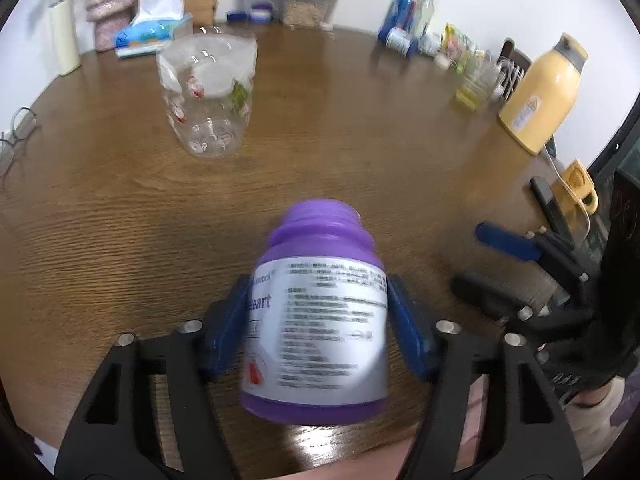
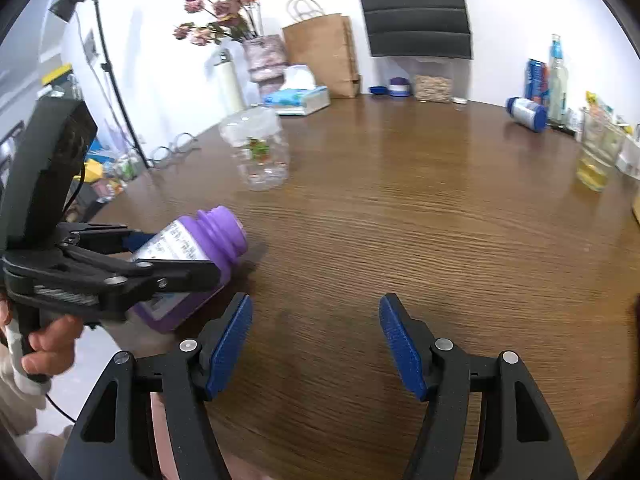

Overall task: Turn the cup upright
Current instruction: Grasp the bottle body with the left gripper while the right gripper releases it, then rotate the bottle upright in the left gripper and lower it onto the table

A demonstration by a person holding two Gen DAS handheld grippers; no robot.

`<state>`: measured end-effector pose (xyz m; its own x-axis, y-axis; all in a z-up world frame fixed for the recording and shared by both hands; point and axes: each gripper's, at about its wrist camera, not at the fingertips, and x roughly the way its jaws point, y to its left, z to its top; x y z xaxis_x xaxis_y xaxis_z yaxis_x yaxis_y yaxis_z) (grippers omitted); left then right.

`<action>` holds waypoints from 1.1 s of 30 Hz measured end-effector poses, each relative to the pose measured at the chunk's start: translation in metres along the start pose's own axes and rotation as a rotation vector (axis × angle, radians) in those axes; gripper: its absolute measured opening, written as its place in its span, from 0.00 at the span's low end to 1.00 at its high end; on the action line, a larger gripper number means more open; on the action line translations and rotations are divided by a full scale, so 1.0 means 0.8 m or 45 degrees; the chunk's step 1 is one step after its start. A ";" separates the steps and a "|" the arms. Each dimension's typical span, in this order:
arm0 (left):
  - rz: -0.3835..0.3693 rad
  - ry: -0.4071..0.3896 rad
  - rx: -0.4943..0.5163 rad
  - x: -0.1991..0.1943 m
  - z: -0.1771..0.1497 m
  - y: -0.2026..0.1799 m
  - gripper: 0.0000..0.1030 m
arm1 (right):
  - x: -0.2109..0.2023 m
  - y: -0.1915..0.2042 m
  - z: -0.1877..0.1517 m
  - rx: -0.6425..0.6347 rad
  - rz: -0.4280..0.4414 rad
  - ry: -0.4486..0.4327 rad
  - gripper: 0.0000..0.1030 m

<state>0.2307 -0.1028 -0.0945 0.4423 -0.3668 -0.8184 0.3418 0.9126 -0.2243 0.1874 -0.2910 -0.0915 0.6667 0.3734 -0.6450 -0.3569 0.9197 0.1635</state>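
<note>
A clear plastic cup (image 1: 210, 96) with red and green prints stands upside down on the wooden table (image 1: 360, 128), far left of centre. It also shows in the right wrist view (image 2: 260, 152). My left gripper (image 1: 316, 308) is shut on a purple bottle (image 1: 320, 320) with a white label, held tilted just above the table's near edge. The bottle (image 2: 192, 256) and left gripper (image 2: 172, 260) show at the left of the right wrist view. My right gripper (image 2: 316, 320) is open and empty over the table, right of the bottle; it also shows in the left wrist view (image 1: 492, 260).
A tissue box (image 1: 154, 34), a cream bottle (image 1: 64, 38) and a vase (image 1: 110, 4) stand at the back left. Glasses (image 1: 16, 136) lie at the left edge. A yellow thermos (image 1: 544, 92), a glass of yellow liquid (image 2: 598, 156) and bottles (image 1: 408, 20) crowd the right.
</note>
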 end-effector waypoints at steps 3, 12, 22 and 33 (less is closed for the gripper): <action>0.024 0.021 0.059 -0.001 -0.001 -0.004 0.58 | -0.015 -0.009 0.002 0.016 0.007 -0.045 0.69; 0.017 -0.409 0.226 -0.066 0.007 -0.047 0.58 | -0.048 -0.028 0.043 0.182 0.428 -0.204 0.76; 0.017 -0.728 0.410 -0.102 0.048 -0.080 0.58 | -0.033 -0.034 0.128 0.317 0.908 -0.223 0.81; -0.065 -0.724 0.288 -0.062 0.093 -0.043 0.58 | 0.055 -0.065 0.165 0.473 1.001 -0.038 0.66</action>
<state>0.2589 -0.1290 -0.0066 0.7728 -0.5045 -0.3851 0.5140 0.8534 -0.0865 0.3216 -0.3066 -0.0296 0.3356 0.9151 -0.2237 -0.4876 0.3719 0.7899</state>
